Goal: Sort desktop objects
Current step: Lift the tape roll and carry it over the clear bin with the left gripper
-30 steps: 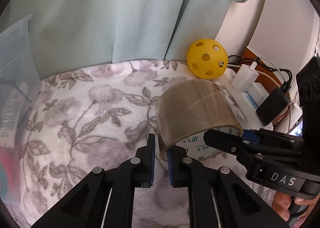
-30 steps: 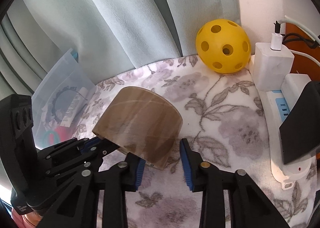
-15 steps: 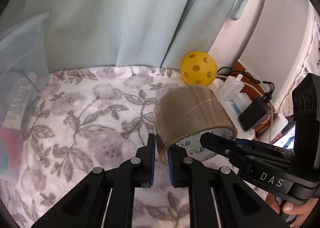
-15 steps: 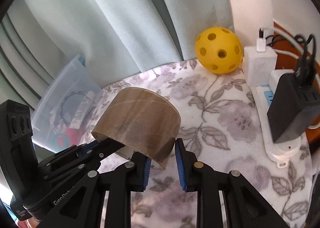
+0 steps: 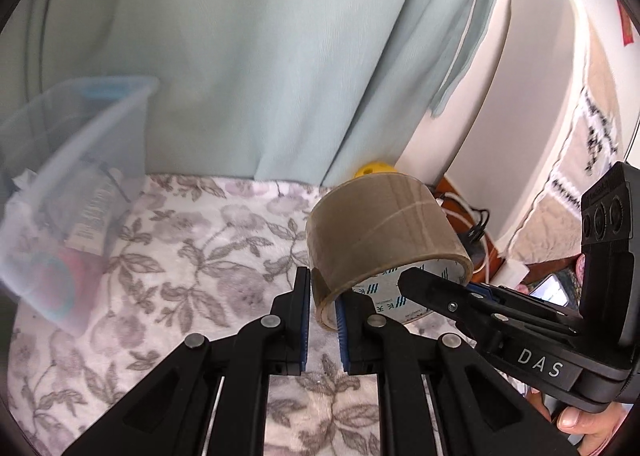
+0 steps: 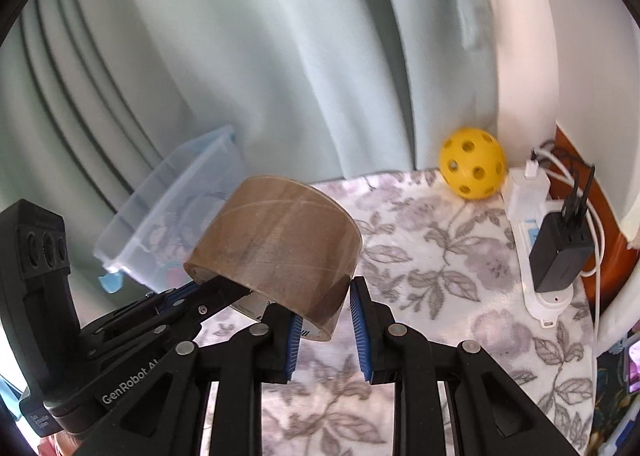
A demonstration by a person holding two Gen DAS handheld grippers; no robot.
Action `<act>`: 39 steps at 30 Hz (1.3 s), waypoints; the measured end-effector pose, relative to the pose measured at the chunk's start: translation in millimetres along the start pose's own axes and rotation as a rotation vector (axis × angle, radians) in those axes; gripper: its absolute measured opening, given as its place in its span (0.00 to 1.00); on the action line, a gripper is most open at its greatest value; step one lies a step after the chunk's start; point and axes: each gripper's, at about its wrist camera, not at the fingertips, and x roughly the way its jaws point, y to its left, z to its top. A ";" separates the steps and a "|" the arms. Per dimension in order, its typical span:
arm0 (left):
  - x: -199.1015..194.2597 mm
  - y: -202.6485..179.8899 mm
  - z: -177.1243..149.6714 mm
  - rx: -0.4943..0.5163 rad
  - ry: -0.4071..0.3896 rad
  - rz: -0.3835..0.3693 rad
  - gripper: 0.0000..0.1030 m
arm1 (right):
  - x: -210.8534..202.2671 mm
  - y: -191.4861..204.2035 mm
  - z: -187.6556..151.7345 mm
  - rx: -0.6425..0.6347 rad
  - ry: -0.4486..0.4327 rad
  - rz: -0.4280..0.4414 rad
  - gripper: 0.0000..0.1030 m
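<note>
- Left wrist view: the left gripper clamps the wall of a brown packing tape roll, held above the floral-clothed counter; a clear plastic bin stands at left.
- Right wrist view: the right gripper also straddles the roll's wall, its outer pad standing slightly off it; a yellow perforated ball rests beside a power strip.

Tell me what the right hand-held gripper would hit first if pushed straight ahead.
The brown tape roll: its wall already sits between the right hand-held gripper's pads. Beyond it lies floral cloth, then the curtain; depth is uncertain.
</note>
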 end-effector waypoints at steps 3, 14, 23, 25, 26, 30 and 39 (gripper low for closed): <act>-21.4 4.7 1.7 -0.006 -0.037 0.003 0.12 | -7.0 18.3 1.9 -0.031 -0.016 0.011 0.25; -91.4 34.7 9.3 -0.033 -0.162 0.042 0.12 | -27.7 88.6 10.1 -0.146 -0.066 0.060 0.25; -133.4 74.8 23.2 -0.071 -0.243 0.104 0.12 | -12.8 149.7 25.8 -0.244 -0.072 0.119 0.24; -141.4 84.9 24.8 -0.080 -0.260 0.115 0.12 | -8.3 162.1 29.9 -0.261 -0.072 0.133 0.24; -144.2 88.9 25.4 -0.082 -0.265 0.121 0.12 | -5.7 168.0 31.7 -0.266 -0.074 0.139 0.24; -154.5 109.4 28.5 -0.099 -0.283 0.153 0.12 | 8.0 188.5 37.6 -0.275 -0.070 0.172 0.24; -162.1 150.6 32.9 -0.144 -0.292 0.208 0.12 | 47.8 223.5 42.1 -0.306 -0.036 0.219 0.24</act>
